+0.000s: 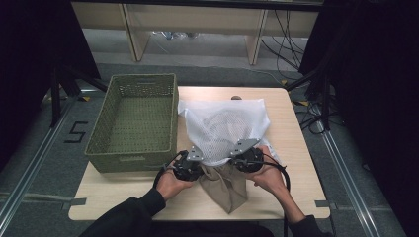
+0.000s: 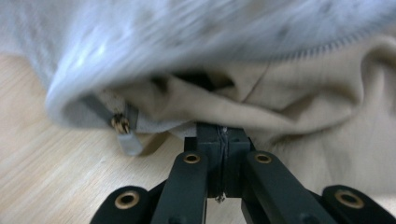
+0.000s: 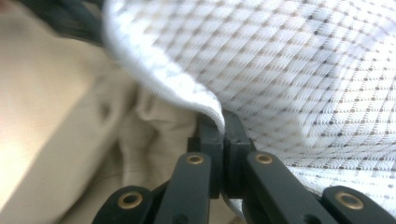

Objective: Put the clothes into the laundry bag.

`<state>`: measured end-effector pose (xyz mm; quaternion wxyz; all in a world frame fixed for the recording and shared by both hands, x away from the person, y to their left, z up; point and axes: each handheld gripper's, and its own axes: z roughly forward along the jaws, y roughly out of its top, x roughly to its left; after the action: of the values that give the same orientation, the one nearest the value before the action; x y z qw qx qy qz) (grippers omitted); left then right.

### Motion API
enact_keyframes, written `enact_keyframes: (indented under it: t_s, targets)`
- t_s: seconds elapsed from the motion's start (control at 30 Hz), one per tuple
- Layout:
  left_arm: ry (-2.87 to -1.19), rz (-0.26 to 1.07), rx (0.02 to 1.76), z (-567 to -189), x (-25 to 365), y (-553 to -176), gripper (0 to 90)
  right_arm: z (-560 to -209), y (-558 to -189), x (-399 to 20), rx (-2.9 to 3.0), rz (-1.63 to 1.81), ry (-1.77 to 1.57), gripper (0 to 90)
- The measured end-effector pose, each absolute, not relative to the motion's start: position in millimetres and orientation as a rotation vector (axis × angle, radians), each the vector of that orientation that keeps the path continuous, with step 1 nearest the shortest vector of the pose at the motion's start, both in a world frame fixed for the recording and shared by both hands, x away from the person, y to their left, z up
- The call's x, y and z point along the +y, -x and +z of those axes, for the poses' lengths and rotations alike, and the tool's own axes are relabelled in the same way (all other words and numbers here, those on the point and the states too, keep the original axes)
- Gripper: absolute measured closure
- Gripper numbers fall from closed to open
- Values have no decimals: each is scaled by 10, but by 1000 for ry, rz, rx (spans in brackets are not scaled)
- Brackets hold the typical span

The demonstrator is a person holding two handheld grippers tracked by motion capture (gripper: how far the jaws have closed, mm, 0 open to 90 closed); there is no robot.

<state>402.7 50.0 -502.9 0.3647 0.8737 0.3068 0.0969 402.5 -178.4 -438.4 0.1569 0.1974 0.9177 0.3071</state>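
Observation:
A white mesh laundry bag (image 1: 225,126) lies in the middle of the table, its mouth toward the person. A beige garment (image 1: 227,190) sticks out of that mouth. My left gripper (image 1: 201,166) is at the mouth's left side and my right gripper (image 1: 233,163) at its right side. In the left gripper view the jaws (image 2: 219,137) are shut with a thin light edge of the bag (image 2: 154,42) pinched between them, beside the zipper pull (image 2: 122,125) and under the garment (image 2: 299,116). In the right gripper view the jaws (image 3: 223,133) are shut on the bag's rim (image 3: 187,91), with the garment (image 3: 93,140) to the left.
A green woven basket (image 1: 129,160) stands on the table's left part, close to my left gripper. The wooden table (image 1: 289,148) has bare room to the right of the bag and along the near edge. Dark stands and cables flank the table.

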Motion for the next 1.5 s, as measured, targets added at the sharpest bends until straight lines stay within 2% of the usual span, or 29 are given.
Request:
enact_keyframes:
  t_s: [0.1,0.27,0.33,0.67,0.9,0.93,0.97,1.03,1.07,1.5]
  targets:
    - [-2244,250,797,-5027,507,-4011,885,-4369,-3966,-1764,2722,881,-530,900]
    - [-2259,208,759,-5014,542,-3955,885,-4628,-4009,-1629,2743,813,-595,900]
    - [-2290,237,752,-5004,573,-3935,885,-4686,-4102,-1587,2683,825,-614,900]
    - [-2331,245,743,-5045,741,-3859,886,-4761,-4275,-1497,2569,877,-706,900]
    - [-2337,210,699,-5046,687,-3744,887,-4765,-4369,-1429,2537,896,-729,900]
    - [-2316,275,790,-5033,676,-3690,887,-4761,-4389,-1425,2531,899,-731,900]
    - [-2315,275,801,-5035,666,-3666,887,-4764,-4406,-1421,2527,907,-732,900]
    - [-2355,183,646,-5044,645,-3681,887,-4768,-4456,-1421,2514,910,-733,900]
    - [-2395,181,601,-5026,647,-3682,888,-4771,-4477,-1420,2517,915,-742,900]
    - [-2413,141,493,-5014,502,-3457,889,-4772,-4721,-1387,2499,922,-800,900]
